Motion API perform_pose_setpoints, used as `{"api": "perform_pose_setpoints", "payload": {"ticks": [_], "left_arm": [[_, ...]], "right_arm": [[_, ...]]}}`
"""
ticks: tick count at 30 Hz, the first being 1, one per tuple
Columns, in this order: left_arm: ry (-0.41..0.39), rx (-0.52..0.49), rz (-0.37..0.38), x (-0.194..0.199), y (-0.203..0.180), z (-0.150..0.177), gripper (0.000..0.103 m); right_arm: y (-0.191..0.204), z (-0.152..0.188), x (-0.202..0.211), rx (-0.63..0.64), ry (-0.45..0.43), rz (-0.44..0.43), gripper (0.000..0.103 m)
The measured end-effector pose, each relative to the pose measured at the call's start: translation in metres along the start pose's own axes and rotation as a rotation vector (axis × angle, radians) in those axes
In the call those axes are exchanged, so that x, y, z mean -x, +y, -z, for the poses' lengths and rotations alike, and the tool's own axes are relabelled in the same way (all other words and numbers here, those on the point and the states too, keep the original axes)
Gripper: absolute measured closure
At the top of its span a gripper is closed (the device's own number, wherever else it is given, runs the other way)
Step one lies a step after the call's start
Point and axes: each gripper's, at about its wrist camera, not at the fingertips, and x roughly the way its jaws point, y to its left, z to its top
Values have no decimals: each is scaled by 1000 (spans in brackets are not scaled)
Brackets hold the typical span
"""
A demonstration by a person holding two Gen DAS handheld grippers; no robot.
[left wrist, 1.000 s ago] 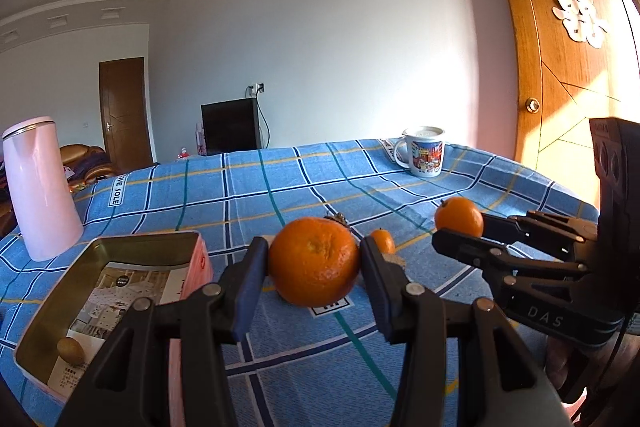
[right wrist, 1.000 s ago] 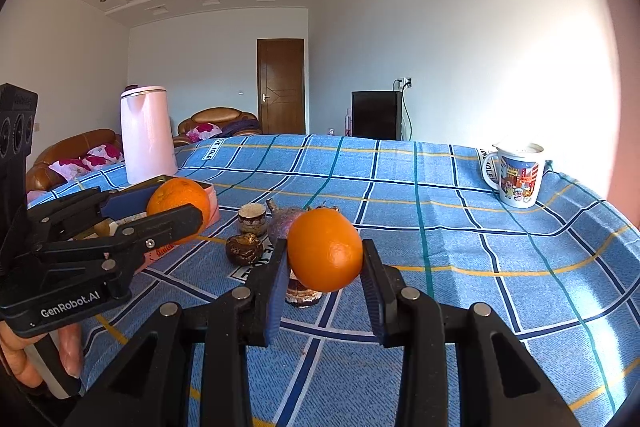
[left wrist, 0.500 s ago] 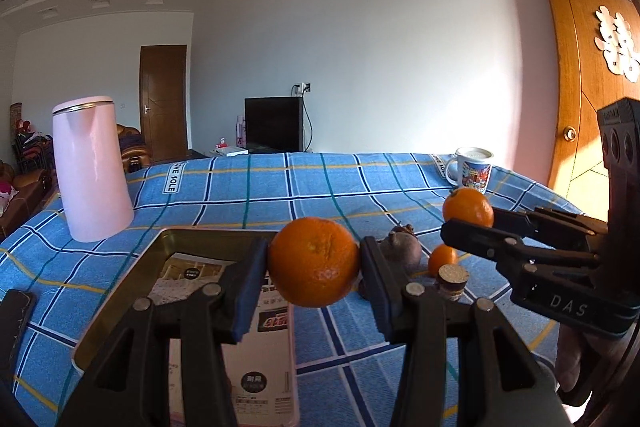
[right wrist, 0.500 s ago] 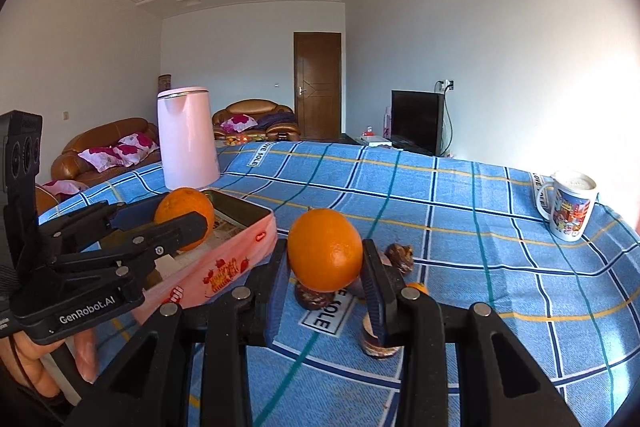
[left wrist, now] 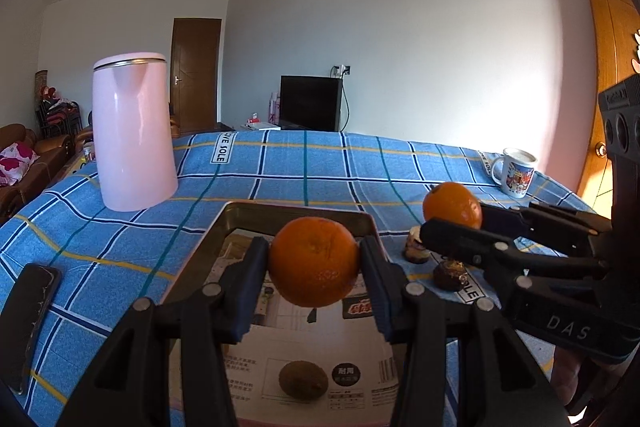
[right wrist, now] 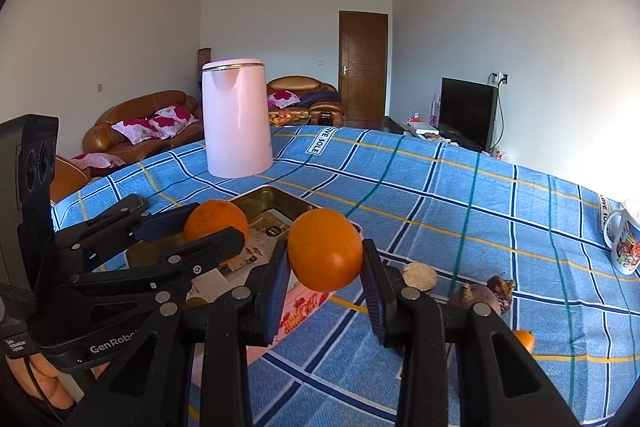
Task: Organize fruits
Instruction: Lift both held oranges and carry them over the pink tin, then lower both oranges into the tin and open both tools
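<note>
Left gripper (left wrist: pixel 314 263): we clamp an orange (left wrist: pixel 313 261) at frame centre, above the tin (left wrist: pixel 300 213), ready to drop it.
Right gripper (right wrist: pixel 325 255): we grip a second orange (right wrist: pixel 325 254), centre frame, short of the tin's pink wall (right wrist: pixel 304 307), awaiting its turn.

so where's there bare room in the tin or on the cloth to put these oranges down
Inside the tin, the paper lining between its far rim and the brown fruit near the front is free. The cloth between the kettle and the mug is bare too. It is crowded right of the tin, around the small dark fruits.
</note>
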Motion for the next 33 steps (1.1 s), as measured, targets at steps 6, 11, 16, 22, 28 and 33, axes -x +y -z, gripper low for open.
{"api": "perform_pose_setpoints", "payload": {"ticks": [6, 11, 16, 22, 28, 33], "left_arm": [[18, 38, -27, -3, 24, -1, 54], [41, 62, -38, -7, 41, -5, 54], [80, 79, -29, -13, 50, -6, 54], [127, 78, -37, -21, 56, -6, 54], [156, 62, -47, -27, 55, -5, 54], [149, 52, -68, -25, 54, -5, 53]], "right_arm": [[18, -3, -20, 27, 33, -26, 67], [29, -4, -38, 43, 62, -41, 67], [37, -3, -51, 55, 89, -54, 67], [43, -1, -64, 61, 142, -60, 67], [49, 2, -75, 68, 211, -67, 66], [51, 4, -83, 70, 260, -69, 61]]}}
